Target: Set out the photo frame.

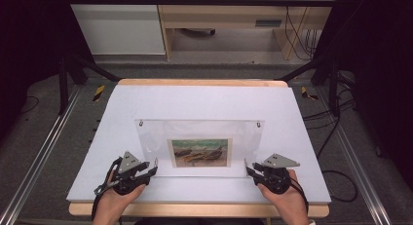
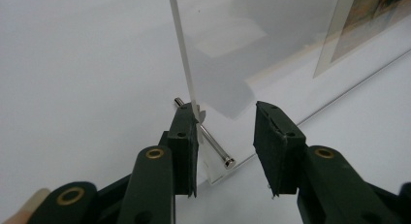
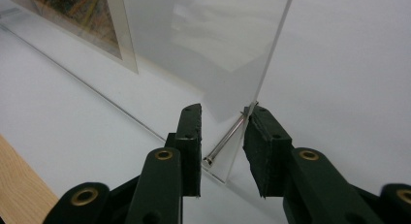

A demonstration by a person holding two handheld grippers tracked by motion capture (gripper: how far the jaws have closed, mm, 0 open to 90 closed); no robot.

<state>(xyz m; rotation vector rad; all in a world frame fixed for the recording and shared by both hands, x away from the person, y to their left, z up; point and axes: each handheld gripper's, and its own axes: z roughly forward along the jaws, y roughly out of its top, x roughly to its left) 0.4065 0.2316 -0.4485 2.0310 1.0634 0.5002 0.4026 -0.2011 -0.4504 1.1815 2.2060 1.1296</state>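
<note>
Acrylic frame (image 1: 199, 142) upright at centre of white tabletop (image 1: 204, 101), bare surface all around. Left tool (image 1: 152, 167) at lower-left corner, jaws spread astride its edge and metal pin (image 2: 213, 144). Right tool (image 1: 249, 169) spread likewise at lower-right corner.

The high view looks forward and down from above the near edge of the desk (image 1: 204, 101), taking in its whole white top, the floor rails beside it and the cabinets beyond its far edge. The left gripper view sits low and very close, looking along its own black fingers (image 2: 186, 136) at the left lower corner of the clear picture frame (image 2: 271, 44). The right gripper view is just as low and close, facing the frame's right lower corner (image 3: 213, 54). All three views share the frame, with its print, and the white top around it.
</note>
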